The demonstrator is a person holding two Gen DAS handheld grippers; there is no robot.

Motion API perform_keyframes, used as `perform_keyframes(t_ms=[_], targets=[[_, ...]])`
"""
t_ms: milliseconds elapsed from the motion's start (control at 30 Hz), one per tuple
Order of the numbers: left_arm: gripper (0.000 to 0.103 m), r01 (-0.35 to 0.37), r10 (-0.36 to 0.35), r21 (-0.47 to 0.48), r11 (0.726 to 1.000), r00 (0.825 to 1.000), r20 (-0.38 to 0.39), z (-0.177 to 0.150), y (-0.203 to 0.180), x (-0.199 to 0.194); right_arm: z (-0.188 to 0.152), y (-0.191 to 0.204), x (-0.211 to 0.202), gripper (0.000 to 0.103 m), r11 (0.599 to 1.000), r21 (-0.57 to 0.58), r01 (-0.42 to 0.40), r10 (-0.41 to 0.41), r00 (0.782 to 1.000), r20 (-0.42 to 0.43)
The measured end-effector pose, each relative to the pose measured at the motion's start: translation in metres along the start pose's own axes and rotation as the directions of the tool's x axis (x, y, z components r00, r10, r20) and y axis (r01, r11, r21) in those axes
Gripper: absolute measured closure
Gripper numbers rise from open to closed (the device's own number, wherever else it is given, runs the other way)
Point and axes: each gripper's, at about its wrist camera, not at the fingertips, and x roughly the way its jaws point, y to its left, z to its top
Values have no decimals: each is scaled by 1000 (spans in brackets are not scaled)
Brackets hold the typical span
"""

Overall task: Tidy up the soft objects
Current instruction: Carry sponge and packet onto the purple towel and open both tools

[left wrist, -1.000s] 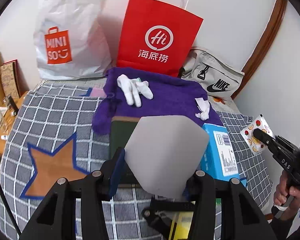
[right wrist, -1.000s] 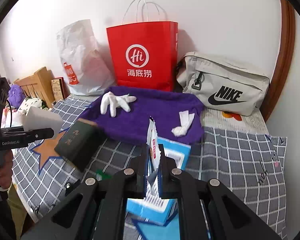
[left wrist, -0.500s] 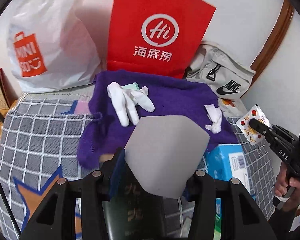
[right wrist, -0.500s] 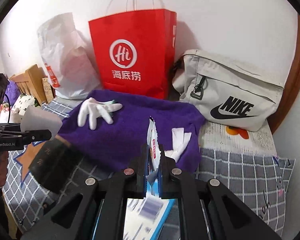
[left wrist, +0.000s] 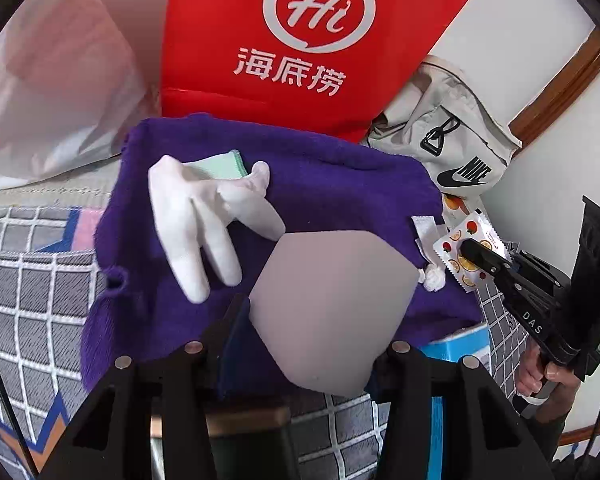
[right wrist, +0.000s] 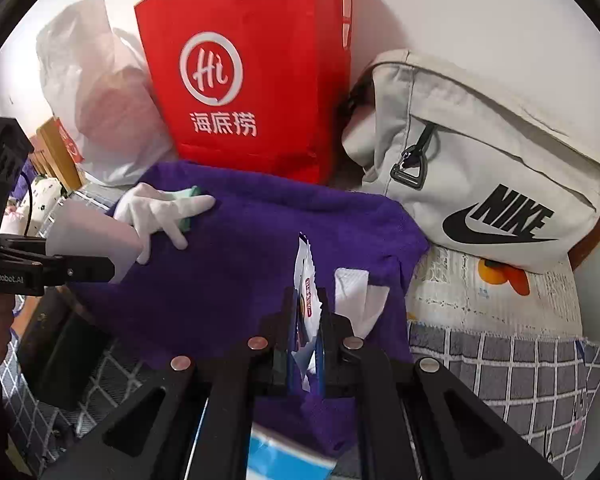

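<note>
1. The grey pad (left wrist: 332,308), a soft-looking foam-like piece, sits clamped between the jaws of the left claw (left wrist: 312,344). It now hangs over the near half of the purple towel (left wrist: 340,184); a second ago it was back over the checked bedcover (left wrist: 32,292) and a dark box.
2. The right claw (right wrist: 306,320) is pinched nearly closed on a thin fruit-print sachet (left wrist: 468,256). It too has come forward and down, and now sits above the towel's right edge, just beside the crumpled white tissue (right wrist: 356,300).
3. The white glove (left wrist: 204,220) lies on the towel's far left part, partly over a pale green item (left wrist: 220,164); neither has shifted.
4. Behind the towel, the red paper bag (right wrist: 252,72), the white plastic bag (left wrist: 60,92) and the grey Nike bag (right wrist: 480,184) loom larger, which fits both hands closing in.
5. Judgement: both carried pieces look headed for the towel as the gathering spot; release has not begun, since both grips are unchanged.
</note>
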Motion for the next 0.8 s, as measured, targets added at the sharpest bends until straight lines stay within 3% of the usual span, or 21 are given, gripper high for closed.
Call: perform_keyframes(t_ms=[233,467,633,733,800], targets=[[55,36,-36,-1,999,995,-97,8,-3,27,5,-5,27,95,1000,-17,-14,13,998,-56],[51,-10,9,-8,1000,990,-138,14,6,42,7,-4,43,95,999,-39,-11,7,995,-101],[31,-50,49,-5,999,989,-137,16,15,41,12,-3,50,95,999,-50,-6,0,993,-116],[30,-85,83,-8,996,989,-124,17,21,35,15,-2,52,94,999,-54,-4,-2,993,-117],[30,-91,87,-25,996,989,-117,17,26,31,17,0,52,84,998,-57,-4,-3,993,-116]])
